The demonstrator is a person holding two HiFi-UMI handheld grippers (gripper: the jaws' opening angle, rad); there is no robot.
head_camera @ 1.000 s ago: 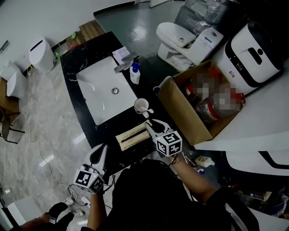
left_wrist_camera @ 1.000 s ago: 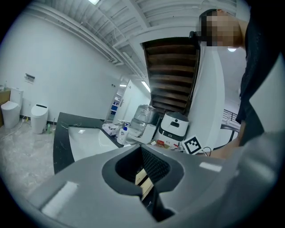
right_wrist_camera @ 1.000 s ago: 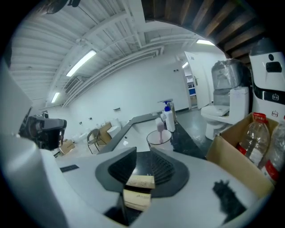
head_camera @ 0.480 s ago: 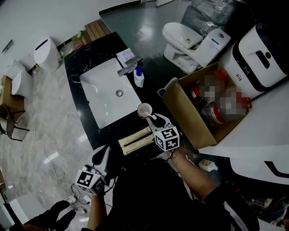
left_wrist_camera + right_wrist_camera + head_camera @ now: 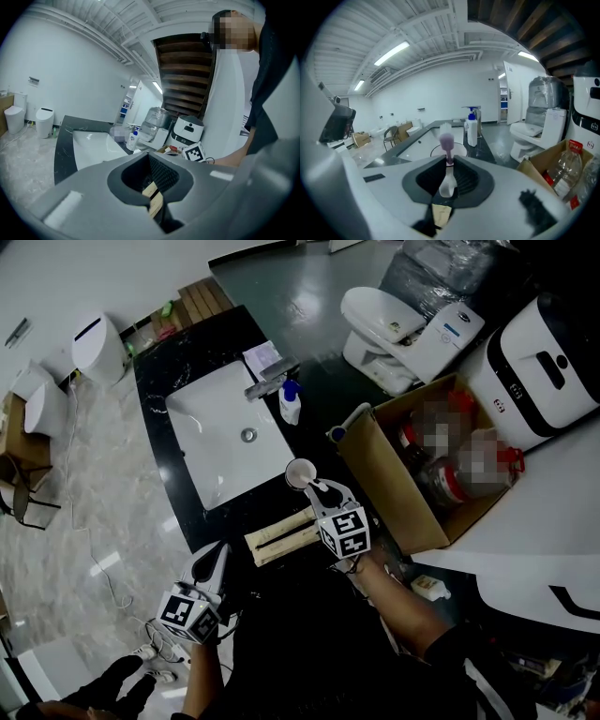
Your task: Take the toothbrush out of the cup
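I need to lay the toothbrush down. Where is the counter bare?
Bare black counter lies between the soap bottle and the cup, and beyond the sink's far edge. Crowded at the cup, hemmed by right gripper, wooden tray and cardboard box.

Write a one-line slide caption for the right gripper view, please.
Right gripper shut on the toothbrush, white cup just beyond.

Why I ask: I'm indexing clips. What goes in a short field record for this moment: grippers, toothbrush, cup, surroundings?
right gripper: shut on the toothbrush, brush head pointing away from the jaws
left gripper: shut, empty, well away from the cup
cup: white, upright on the black counter, just ahead of the right gripper
toothbrush out of cup: cannot tell
nearby: white sink, pump bottle, open cardboard box
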